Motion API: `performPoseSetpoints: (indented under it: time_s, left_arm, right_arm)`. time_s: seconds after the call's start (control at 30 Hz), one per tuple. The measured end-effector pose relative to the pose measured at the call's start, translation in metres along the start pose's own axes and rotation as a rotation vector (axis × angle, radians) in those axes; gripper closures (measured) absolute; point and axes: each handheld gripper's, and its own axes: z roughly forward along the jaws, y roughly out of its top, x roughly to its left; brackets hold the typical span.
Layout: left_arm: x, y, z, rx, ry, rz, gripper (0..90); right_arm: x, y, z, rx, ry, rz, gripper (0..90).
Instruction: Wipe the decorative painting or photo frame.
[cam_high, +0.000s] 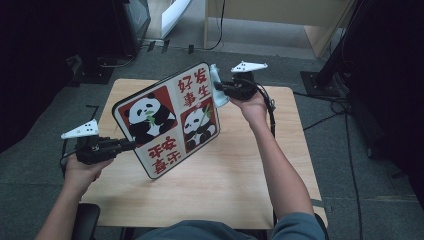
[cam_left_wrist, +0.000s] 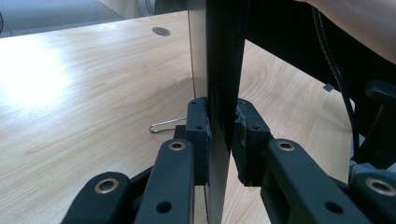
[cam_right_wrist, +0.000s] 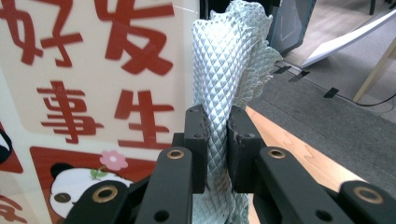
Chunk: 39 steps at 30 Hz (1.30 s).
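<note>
A square board printed with pandas and red characters is held tilted above the wooden table. My left gripper is shut on the board's lower left edge; in the left gripper view the board's thin edge stands clamped between the pads. My right gripper is shut on a pale green textured cloth at the board's upper right edge. In the right gripper view the cloth is pinched between the pads, right beside the board's printed face.
A bent wire clip lies on the table under the board. Cables trail on the grey floor to the right. A dark stand base and a wooden furniture leg sit beyond the table's far edge.
</note>
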Motion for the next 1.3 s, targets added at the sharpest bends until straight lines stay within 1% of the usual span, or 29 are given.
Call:
performPoseSetpoints:
  time_s: [0.17, 0.53, 0.57, 0.63, 0.67, 0.93, 1.07, 1.1, 1.2, 1.23, 1.3]
  left_arm:
    - [0.0, 0.0, 0.0, 0.003, -0.001, 0.0, 78.7]
    - [0.0, 0.001, 0.0, 0.004, -0.001, 0.003, 78.7]
    - [0.001, 0.001, 0.0, 0.002, 0.001, -0.001, 78.8]
    - [0.001, 0.001, 0.001, 0.002, 0.003, -0.002, 78.9]
    - [0.0, 0.001, 0.0, 0.004, 0.003, -0.001, 78.8]
    - [-0.001, 0.001, 0.0, 0.006, 0.003, 0.002, 78.9]
    - [0.0, 0.001, 0.0, 0.008, 0.001, 0.001, 78.9]
    - [0.0, 0.001, 0.0, 0.007, 0.001, 0.0, 78.9]
    - [0.0, 0.001, 0.0, 0.006, 0.0, 0.0, 78.9]
    - [0.0, 0.0, 0.0, 0.006, 0.002, -0.001, 78.9]
    - [-0.001, 0.0, 0.0, 0.008, 0.004, 0.002, 78.9]
  right_arm:
    - [0.0, -0.006, 0.0, 0.018, 0.002, 0.004, 80.8]
    - [-0.004, -0.017, 0.004, 0.004, 0.01, -0.002, 80.8]
    - [-0.005, -0.021, 0.004, 0.006, 0.011, 0.011, 80.8]
    - [-0.006, -0.022, 0.004, 0.005, 0.013, 0.005, 80.8]
    - [-0.006, -0.024, 0.005, 0.018, 0.015, 0.011, 80.8]
    - [-0.006, -0.027, 0.006, 0.026, 0.012, -0.008, 80.8]
    - [-0.006, -0.03, 0.007, 0.043, 0.013, -0.01, 80.7]
    - [-0.005, -0.031, 0.007, 0.041, 0.012, -0.019, 80.8]
    - [-0.004, -0.036, 0.006, 0.032, 0.005, -0.022, 80.7]
    - [-0.005, -0.041, 0.008, 0.056, 0.009, -0.012, 80.7]
    - [-0.005, -0.045, 0.008, 0.058, 0.011, -0.011, 80.7]
